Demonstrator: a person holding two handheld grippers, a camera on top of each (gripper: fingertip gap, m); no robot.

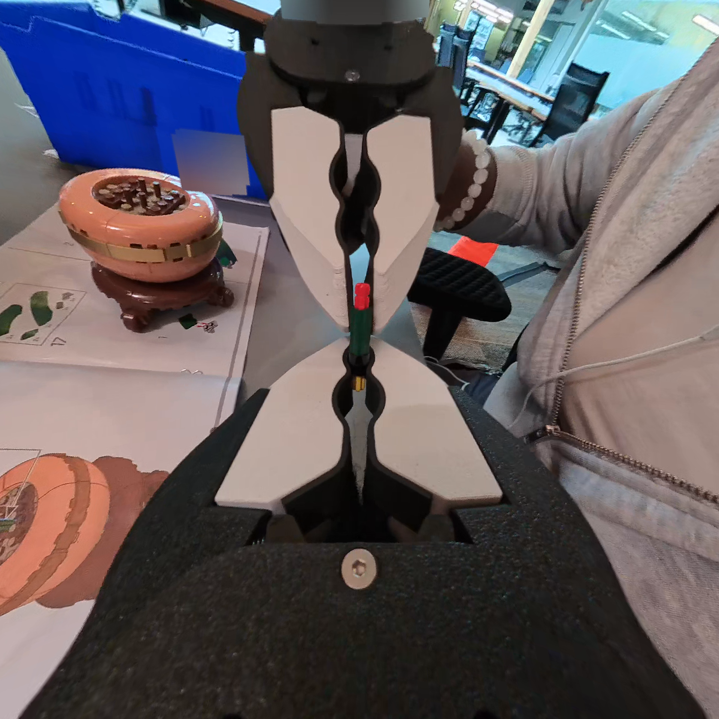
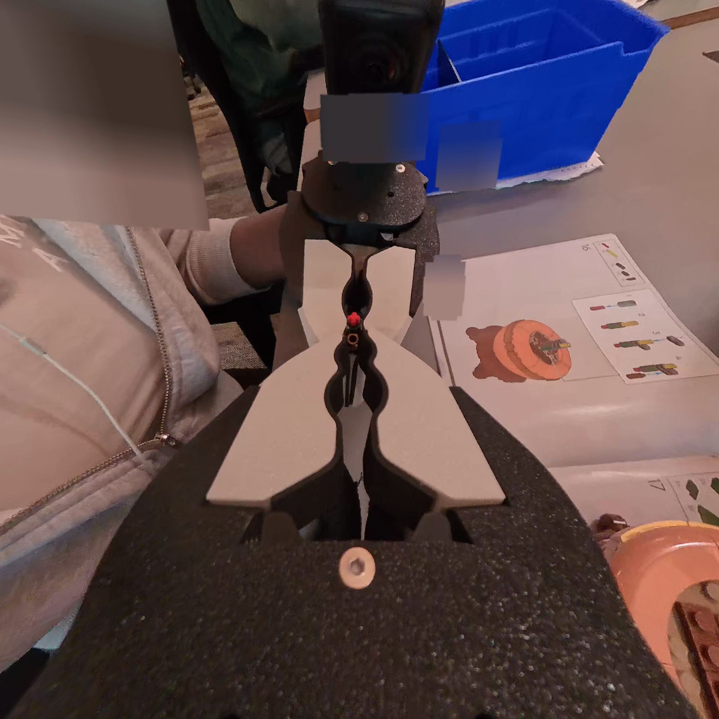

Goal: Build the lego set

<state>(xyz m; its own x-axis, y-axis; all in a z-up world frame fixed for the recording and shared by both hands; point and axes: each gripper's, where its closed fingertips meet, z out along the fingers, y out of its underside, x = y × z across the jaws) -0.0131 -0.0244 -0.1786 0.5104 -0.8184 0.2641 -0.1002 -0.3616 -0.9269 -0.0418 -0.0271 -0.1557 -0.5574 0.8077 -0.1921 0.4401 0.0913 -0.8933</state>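
Tip to tip, the left gripper (image 1: 358, 346) clamps the green sleeve (image 1: 360, 328) while the right gripper (image 1: 360, 311) pinches the red axle (image 1: 362, 295); the push should stay straight along the axis.

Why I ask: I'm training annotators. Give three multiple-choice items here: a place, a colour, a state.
1. Where does the pot stand? A in the blue bin; B on the instruction booklet; C on a chair.
2. Which colour is the far end of the rod, left wrist view? A red; B white; C purple.
3. How is the left gripper? A wide open; B lying flat; C shut on the rod.
B, pages lie under its stand; A, red shows beyond the green; C, its fingers pinch the rod.
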